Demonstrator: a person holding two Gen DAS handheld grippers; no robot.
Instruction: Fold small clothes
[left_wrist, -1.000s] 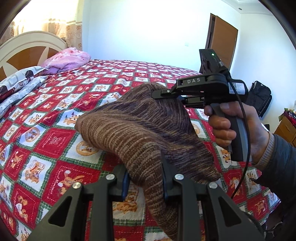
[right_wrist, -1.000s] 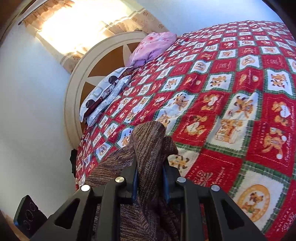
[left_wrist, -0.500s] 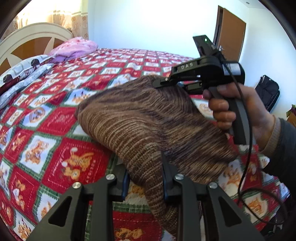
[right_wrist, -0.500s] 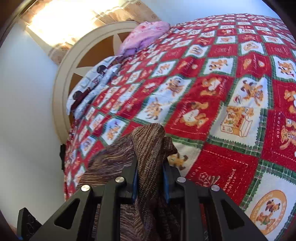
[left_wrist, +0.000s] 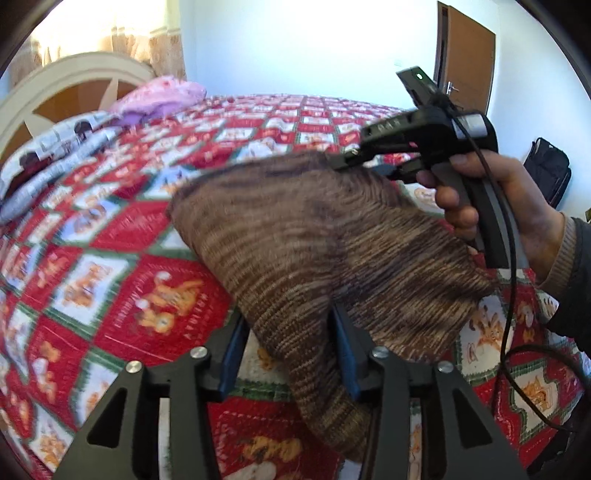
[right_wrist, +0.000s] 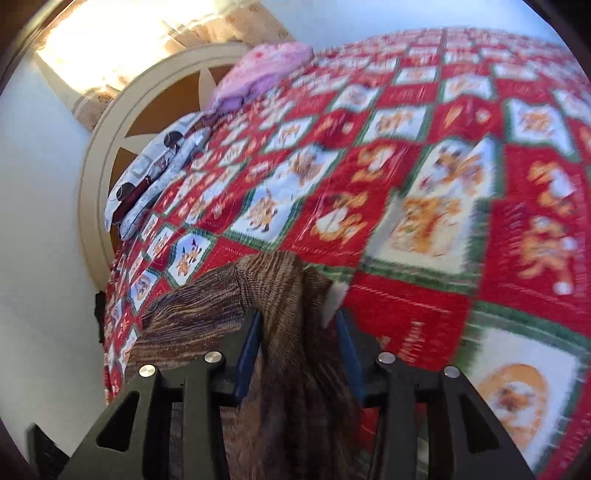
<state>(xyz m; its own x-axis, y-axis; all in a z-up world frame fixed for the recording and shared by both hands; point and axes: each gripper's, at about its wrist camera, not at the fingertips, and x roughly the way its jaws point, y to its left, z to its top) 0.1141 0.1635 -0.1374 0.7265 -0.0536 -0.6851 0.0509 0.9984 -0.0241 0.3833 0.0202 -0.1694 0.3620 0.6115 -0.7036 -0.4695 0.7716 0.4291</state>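
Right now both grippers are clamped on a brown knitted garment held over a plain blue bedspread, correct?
Not quite: the bedspread is a red, white and green cartoon patchwork, as the right wrist view shows. Both the left gripper and right gripper do clamp the brown knitted garment.

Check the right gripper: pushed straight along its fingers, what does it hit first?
Apart from the brown knit garment clamped in the right gripper, the first thing ahead looks like the red patchwork quilt on the bed. Depth is unclear from the blurred fisheye view.

Sweater (left_wrist: 295, 236) — ribbed brown knit.
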